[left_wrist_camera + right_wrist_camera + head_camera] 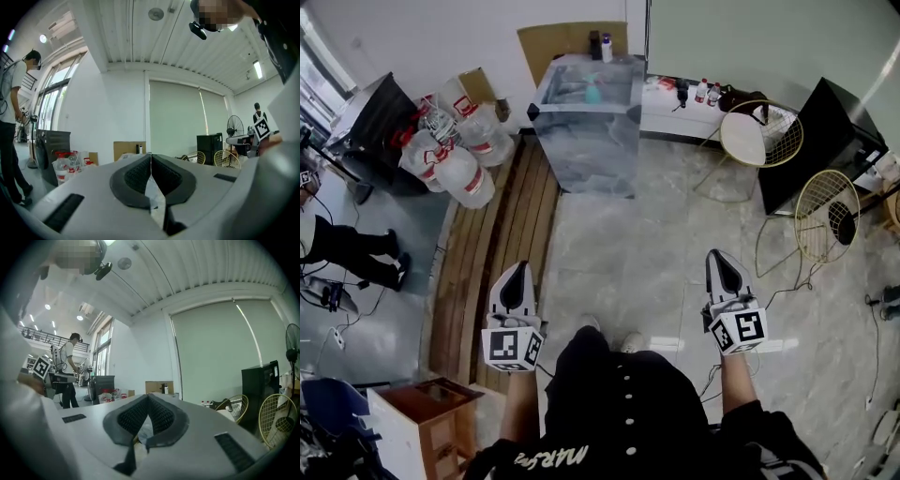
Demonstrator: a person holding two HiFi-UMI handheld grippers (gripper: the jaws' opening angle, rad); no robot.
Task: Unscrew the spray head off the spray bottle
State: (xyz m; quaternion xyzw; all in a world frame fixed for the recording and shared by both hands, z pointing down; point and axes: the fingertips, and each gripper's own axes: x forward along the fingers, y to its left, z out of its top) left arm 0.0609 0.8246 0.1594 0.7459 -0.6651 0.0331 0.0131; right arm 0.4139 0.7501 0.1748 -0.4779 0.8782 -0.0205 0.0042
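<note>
Left gripper point(519, 267) and right gripper point(720, 255) held near the person point(619, 403), both jaws clenched on nothing, teal spray bottle point(592, 90) far off on the marbled table point(591, 155)

A tall marbled surface point(581, 155) stands at the far wall, with a sheet of cardboard point(562, 37) leaning behind it. To its left, clear water jugs point(459, 155) with red labels are heaped beside a dark unit point(375, 122). To its right, a low white ledge point(670, 117) carries a few small bottles point(708, 92). A gold wire chair point(761, 139) with a white seat and a second wire chair point(827, 216) stand near a black cabinet point(825, 141) on the pale tiled floor point(647, 253). A band of wooden planks point(502, 253) runs along the tiles' left side. A small wooden stand point(431, 403) sits at the lower left, and a person in dark trousers point(347, 248) is at the left edge. A standing fan point(234, 126) shows beyond the black cabinet.
</note>
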